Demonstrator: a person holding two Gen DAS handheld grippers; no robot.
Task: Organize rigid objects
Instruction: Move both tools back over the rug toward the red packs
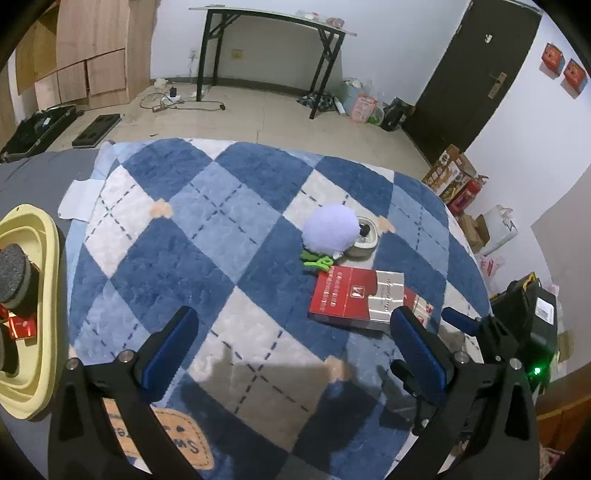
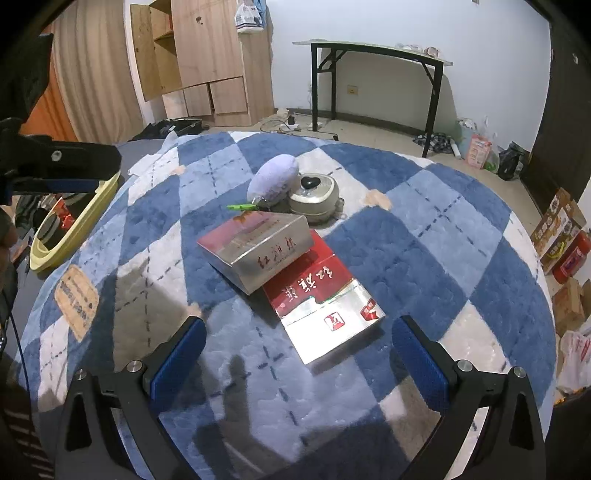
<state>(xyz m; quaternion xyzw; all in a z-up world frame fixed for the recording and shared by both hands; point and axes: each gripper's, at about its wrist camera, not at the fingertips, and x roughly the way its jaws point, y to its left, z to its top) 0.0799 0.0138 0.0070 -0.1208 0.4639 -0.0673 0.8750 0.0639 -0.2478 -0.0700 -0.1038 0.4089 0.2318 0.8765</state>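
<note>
Checkered rug (image 2: 443, 229) | both claws spread, empty | stacked boxes (image 2: 258, 247) clear only right view

A blue and white checked rug (image 2: 424, 221) fills the middle of both views, with an orange label patch (image 2: 75, 297) at its lower left edge. Behind it, at the top centre, a black folding table (image 1: 266, 22) stands against the white wall. A wooden cupboard (image 2: 207, 55) fills the upper left, one door hanging open. A dark door (image 1: 480, 70) sits at the upper right. Cardboard boxes (image 1: 452, 177) and plastic bags pile up along the right edge, and cables (image 1: 173, 101) trail on the floor under the table.
</note>
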